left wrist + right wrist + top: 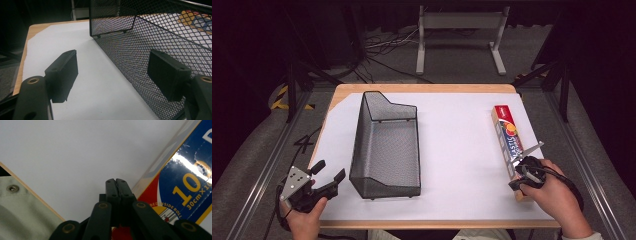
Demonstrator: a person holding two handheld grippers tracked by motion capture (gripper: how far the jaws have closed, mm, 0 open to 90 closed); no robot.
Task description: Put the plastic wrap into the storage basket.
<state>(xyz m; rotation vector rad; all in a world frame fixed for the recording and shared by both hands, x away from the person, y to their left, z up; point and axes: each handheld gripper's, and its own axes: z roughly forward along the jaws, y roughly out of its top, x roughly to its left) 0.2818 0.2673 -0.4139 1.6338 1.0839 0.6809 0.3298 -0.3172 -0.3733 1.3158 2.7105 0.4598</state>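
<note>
Item one: my left gripper (330,172), in my left hand (304,212) at the near left corner of the table (427,88), just left of the mesh basket. Jaws stood wide apart with nothing between them; in the left gripper view one black pad (63,75) hung over the white sheet and the other (167,73) sat close against the basket's outer mesh wall, contact not clear

Item two: the mesh basket (384,150), black wire, upright on the white sheet (457,150), long side running away from me, its far end taller than its near end. Nothing visible inside it

Item three: the foil box (508,142), long and narrow, red and blue print, lying flat well to the right of the mesh basket, near the table's right edge, its near end under my right hand (554,195)

Item four: my right gripper (516,184), at the near end of the foil box, far right of the mesh basket. Jaws pressed together and gripping nothing; in the right gripper view the closed tips (116,186) sat over the white sheet just beside the box's printed edge (180,190), whether touching the box I could not tell
</note>
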